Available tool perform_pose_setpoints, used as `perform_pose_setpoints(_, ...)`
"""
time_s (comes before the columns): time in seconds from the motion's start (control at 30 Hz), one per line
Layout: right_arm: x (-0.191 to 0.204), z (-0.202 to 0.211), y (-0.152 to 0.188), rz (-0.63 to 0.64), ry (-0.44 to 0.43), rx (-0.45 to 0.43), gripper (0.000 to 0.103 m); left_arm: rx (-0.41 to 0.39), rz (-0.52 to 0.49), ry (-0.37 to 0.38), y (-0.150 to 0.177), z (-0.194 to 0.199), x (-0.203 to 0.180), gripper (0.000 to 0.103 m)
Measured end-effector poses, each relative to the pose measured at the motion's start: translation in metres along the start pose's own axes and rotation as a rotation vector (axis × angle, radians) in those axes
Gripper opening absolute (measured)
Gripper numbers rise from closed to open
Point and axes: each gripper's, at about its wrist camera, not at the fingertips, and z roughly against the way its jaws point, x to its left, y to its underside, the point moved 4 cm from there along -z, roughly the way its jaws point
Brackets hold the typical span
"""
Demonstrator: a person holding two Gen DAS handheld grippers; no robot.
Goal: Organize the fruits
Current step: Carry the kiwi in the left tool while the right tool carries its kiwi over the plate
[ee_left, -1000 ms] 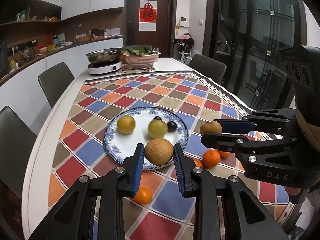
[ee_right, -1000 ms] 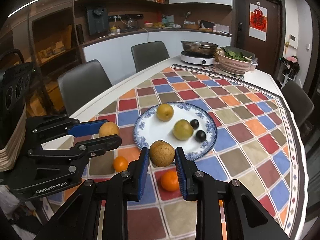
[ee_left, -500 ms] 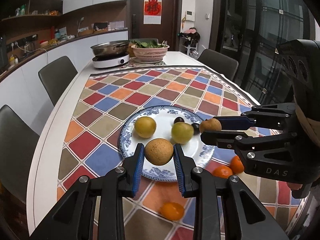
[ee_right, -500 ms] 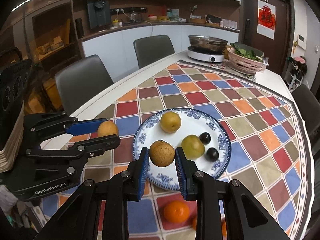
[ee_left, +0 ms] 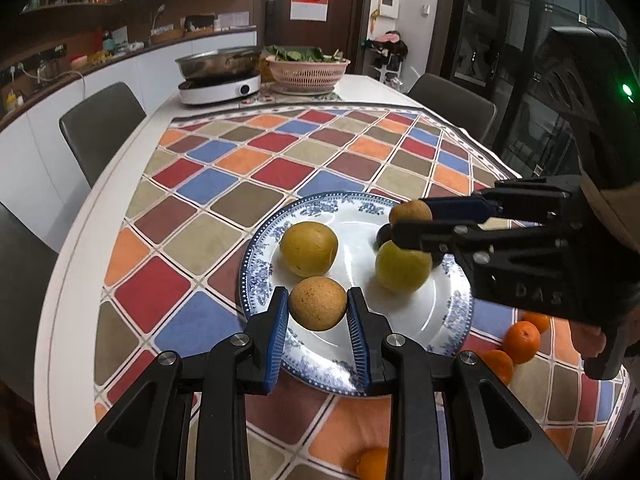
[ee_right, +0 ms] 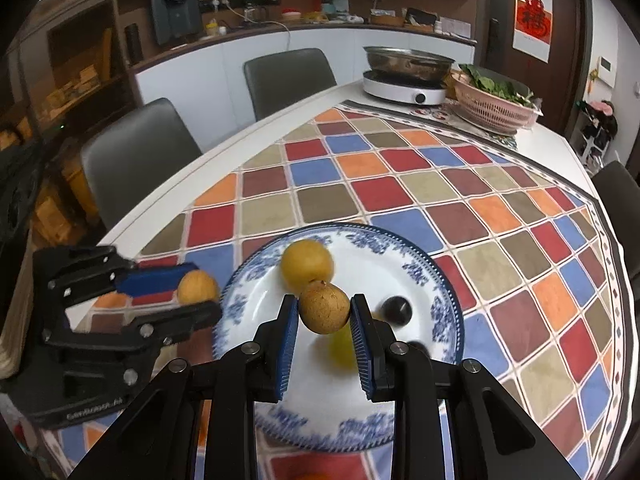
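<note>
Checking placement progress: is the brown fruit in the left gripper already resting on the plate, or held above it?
Held above. The left gripper is shut on the brown fruit, which hangs over the near rim of the plate, pads pressing both sides.

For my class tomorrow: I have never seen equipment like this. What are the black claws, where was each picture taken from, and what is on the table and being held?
There is no robot here. A person holds a hand-held two-finger gripper in each hand, and a wide-angle camera on each one looks forward along its fingers. So each picture shows its own gripper at the bottom and the other one from the side.

The left gripper is shut on a brown russet fruit. The right gripper is shut on a second brown fruit. Both hover over a blue and white plate on a chequered tablecloth.

On the plate lie a yellow fruit, a greenish fruit and small dark fruits. Small oranges lie on the cloth beside the plate.
</note>
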Motion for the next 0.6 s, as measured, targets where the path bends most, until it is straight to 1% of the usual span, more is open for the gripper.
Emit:
perform_pose_setpoints(0.3, -0.026, -0.038, -0.016, -0.064, 0.009, 0.073, 0.028, 0.067, 0.008, 0.002, -0.001, -0.032, -0.001, 0.03)
perform_pose_setpoints(0.4, -0.031, -0.045, -0.015, -0.09, 0.002, 0.088, 0.028, 0.076, 0.005, 0.0, -0.002, -0.037, -0.001, 0.03)
perform_pose_setpoints(0.53, -0.033, -0.052, -0.012, -0.094, 0.01, 0.101, 0.028, 0.083, 0.004, -0.004, -0.004, -0.04, -0.001, 0.03)
perform_pose_setpoints(0.6, -0.034, -0.053, -0.011, -0.094, 0.011, 0.104, 0.028, 0.081, 0.005, -0.006, -0.004, -0.04, -0.001, 0.033)
